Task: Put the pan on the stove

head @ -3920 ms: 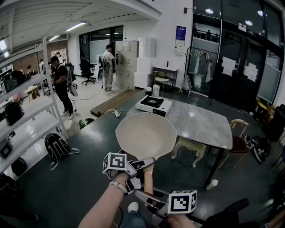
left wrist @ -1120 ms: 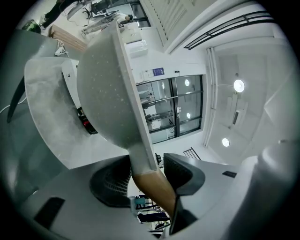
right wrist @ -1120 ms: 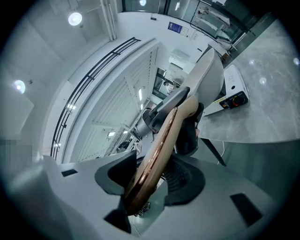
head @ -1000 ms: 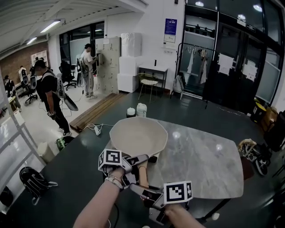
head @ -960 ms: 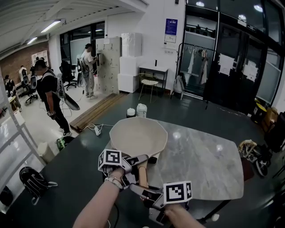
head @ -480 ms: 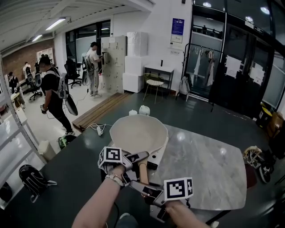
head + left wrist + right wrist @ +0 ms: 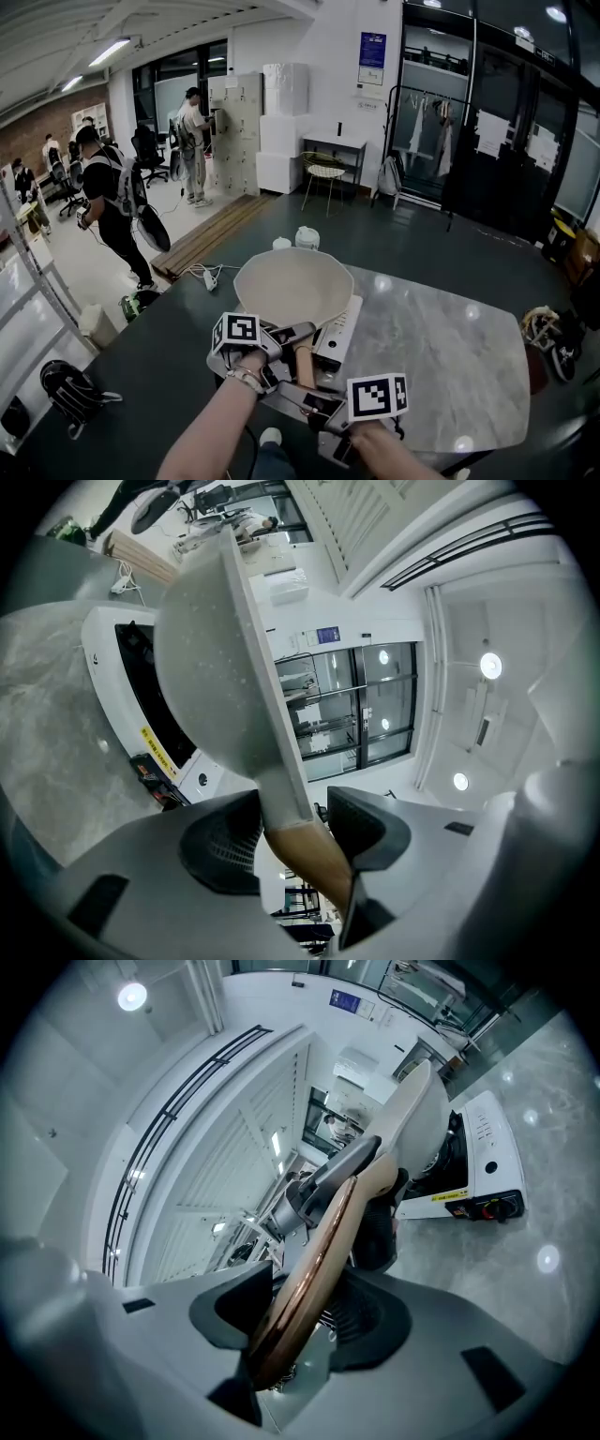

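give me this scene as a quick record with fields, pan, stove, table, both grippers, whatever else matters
pan: pale, wide, held over the stove, wooden handle pointing toward the person
stove: white, single burner, at the table's near left edge
table: grey stone-look top
left gripper: shut on the handle, close to the bowl
right gripper: shut on the handle's free end
contact: cannot tell whether the pan rests on the burner
background: a person standing at far left
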The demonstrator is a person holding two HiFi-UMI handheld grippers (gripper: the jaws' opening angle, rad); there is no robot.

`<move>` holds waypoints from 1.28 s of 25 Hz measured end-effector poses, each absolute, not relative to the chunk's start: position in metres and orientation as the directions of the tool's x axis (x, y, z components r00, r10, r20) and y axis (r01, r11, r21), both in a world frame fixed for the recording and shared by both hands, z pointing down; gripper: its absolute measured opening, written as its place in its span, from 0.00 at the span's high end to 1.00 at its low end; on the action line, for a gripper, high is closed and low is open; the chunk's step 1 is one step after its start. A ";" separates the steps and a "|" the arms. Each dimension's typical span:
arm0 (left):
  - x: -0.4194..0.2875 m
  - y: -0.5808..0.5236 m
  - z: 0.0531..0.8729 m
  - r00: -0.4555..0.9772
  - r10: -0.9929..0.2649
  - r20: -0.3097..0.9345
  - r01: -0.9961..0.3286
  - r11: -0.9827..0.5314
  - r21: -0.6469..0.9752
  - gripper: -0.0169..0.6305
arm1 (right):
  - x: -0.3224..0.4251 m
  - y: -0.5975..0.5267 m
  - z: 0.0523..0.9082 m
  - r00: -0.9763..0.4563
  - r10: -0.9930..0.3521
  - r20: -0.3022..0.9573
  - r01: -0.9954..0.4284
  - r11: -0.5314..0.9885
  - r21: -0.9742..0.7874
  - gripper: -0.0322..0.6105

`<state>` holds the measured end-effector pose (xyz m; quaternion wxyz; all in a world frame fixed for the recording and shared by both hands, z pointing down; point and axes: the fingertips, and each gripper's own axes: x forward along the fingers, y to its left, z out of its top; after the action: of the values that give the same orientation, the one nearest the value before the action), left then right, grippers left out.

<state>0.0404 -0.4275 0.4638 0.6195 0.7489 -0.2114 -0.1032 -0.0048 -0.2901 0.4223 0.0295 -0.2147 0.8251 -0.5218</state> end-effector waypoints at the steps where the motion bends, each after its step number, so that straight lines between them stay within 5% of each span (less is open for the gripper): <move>1: 0.040 -0.432 0.467 0.891 -0.442 0.107 -0.185 -0.135 0.973 0.64 | -0.006 -0.295 0.425 -0.904 -0.388 0.178 -0.326 0.357 -0.875 0.65; 25: 0.035 -0.467 0.500 0.912 -0.405 0.066 -0.130 -0.133 0.983 0.62 | -0.017 -0.335 0.458 -0.889 -0.410 0.203 -0.329 0.264 -0.907 0.66; 28: 0.029 -0.466 0.501 0.906 -0.420 0.050 -0.123 -0.148 0.981 0.49 | -0.017 -0.335 0.455 -0.893 -0.405 0.198 -0.321 0.263 -0.910 0.66; 32: 0.018 -0.463 0.506 0.891 -0.449 0.070 -0.143 -0.130 0.981 0.45 | -0.013 -0.334 0.456 -0.897 -0.396 0.198 -0.314 0.255 -0.914 0.67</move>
<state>0.0176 -0.4629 0.5062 0.6286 0.7418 -0.1995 -0.1219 -0.0132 -0.3342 0.4556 0.0359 -0.2244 0.7914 -0.5674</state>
